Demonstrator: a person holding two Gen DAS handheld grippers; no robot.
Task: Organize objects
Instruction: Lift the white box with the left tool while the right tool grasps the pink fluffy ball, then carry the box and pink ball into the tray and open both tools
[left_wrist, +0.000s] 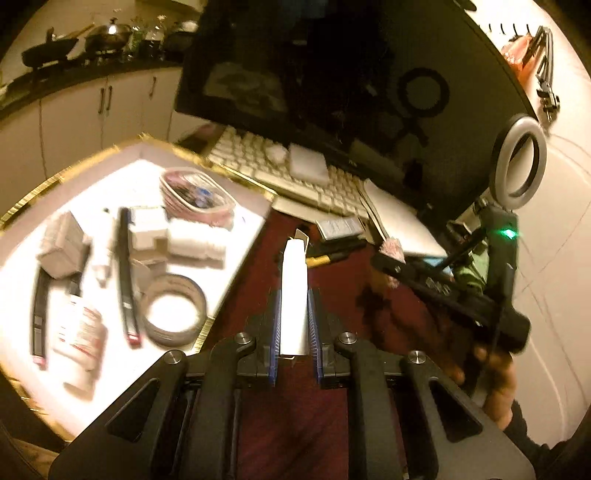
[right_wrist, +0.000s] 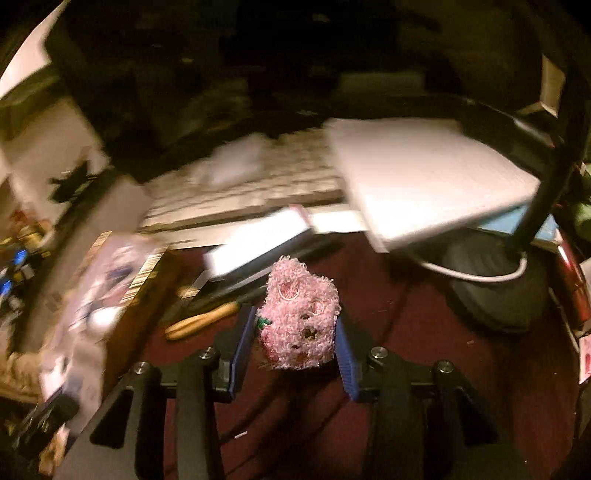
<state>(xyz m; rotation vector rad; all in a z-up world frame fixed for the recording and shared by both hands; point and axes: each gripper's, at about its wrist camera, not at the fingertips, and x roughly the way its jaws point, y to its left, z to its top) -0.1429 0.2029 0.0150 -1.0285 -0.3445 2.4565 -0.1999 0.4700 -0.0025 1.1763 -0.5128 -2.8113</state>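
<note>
Left wrist view shows your left tongs (left_wrist: 294, 295) pinching a slim white stick-shaped object (left_wrist: 293, 295), the blue pads tight against both its long sides. It points toward 12 o'clock, raised over the dark red worktop (left_wrist: 255, 277), its far end reaching toward a small grey block (left_wrist: 340, 227) and a yellow-handled tool (left_wrist: 325, 258).

At 9 o'clock from the tongs lies a white tray with a gold rim (left_wrist: 92, 158). It carries a roll of tape (left_wrist: 171, 310), two dark pens (left_wrist: 125, 273), a white bottle (left_wrist: 79, 332), small white boxes (left_wrist: 147, 229) and a pink-edged pouch (left_wrist: 197, 197); all are smeared by blur.

At 12 o'clock a pale keyboard (left_wrist: 295, 177) sits below a dark monitor (left_wrist: 332, 74). At 2 o'clock a ring light (left_wrist: 519, 162) stands up, and your right hand (left_wrist: 491, 376) at 3 o'clock holds the other tool, with a pink tuft at its tip.

Right wrist view shows your right tongs (right_wrist: 295, 328) about half spread around a fluffy pink toy (right_wrist: 299, 317). The left pad meets the toy's edge; the right pad sits at its flank, and you cannot tell whether it presses. The toy hangs over the red worktop, with an orange-handled tool (right_wrist: 201, 321) at 9 o'clock and a white pad of paper (right_wrist: 424, 177) at 1 o'clock.
</note>
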